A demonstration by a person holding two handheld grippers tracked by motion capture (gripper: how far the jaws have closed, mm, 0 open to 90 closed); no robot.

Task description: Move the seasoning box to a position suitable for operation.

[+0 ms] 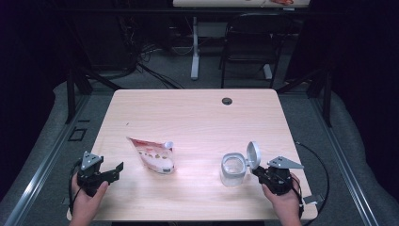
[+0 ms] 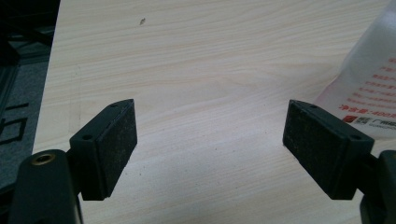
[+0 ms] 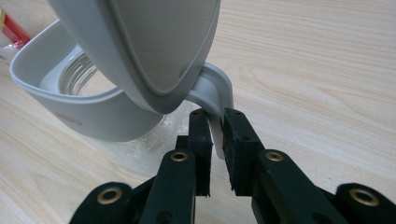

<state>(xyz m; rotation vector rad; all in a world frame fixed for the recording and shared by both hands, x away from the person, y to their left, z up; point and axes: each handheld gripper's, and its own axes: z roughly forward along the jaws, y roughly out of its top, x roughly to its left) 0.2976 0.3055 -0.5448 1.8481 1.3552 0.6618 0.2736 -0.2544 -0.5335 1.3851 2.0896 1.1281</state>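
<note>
The clear jar [image 1: 233, 169] with its grey flip lid [image 1: 253, 154] raised stands near the table's [image 1: 197, 113] front right corner, the right gripper [image 1: 258, 170] pinching its handle tab [image 3: 215, 100] between narrow jaws. Toward the front left edge lies a red-and-white pouch [image 1: 154, 154], and the left gripper [image 1: 113, 172] at the front left corner rests wide apart, holding nothing.

On the table [image 1: 197, 113], a container [image 1: 233, 168] stands at about four o'clock from the centre, its hinged lid [image 1: 253, 154] raised upright on its three o'clock side. A pouch [image 1: 153, 155] lies at about eight o'clock, well apart from it. The right gripper [image 1: 258, 170] sits just beside the container at three o'clock, jaws pinching the handle [image 3: 215, 100]. The left gripper [image 1: 113, 171] rests near the pouch, at its eight o'clock.
</note>
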